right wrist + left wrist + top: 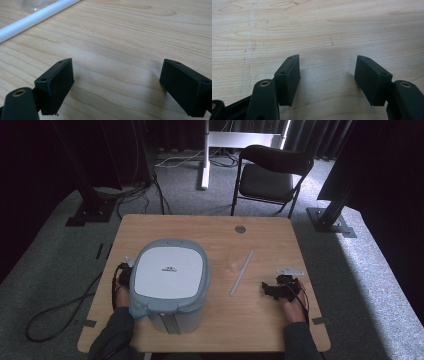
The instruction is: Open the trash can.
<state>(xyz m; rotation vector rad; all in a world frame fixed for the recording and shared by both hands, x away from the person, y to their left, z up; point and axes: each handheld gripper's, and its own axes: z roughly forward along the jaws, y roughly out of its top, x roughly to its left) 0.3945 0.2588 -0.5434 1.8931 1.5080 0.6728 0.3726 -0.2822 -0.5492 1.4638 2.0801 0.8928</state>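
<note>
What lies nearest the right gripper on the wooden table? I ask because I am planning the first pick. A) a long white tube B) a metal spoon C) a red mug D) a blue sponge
A: the long white tube lies on the bare wood just left of the right gripper in the high view, and it crosses the top corner of the right gripper view.

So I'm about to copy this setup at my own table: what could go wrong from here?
The clear cup is hard to see against the wood and stands right beside the white tube; a reach for the tube by the open right tool could tip it. The tube is round and may roll away when nudged. The left tool sits tight against the white appliance, so a lift could bump it.
</note>
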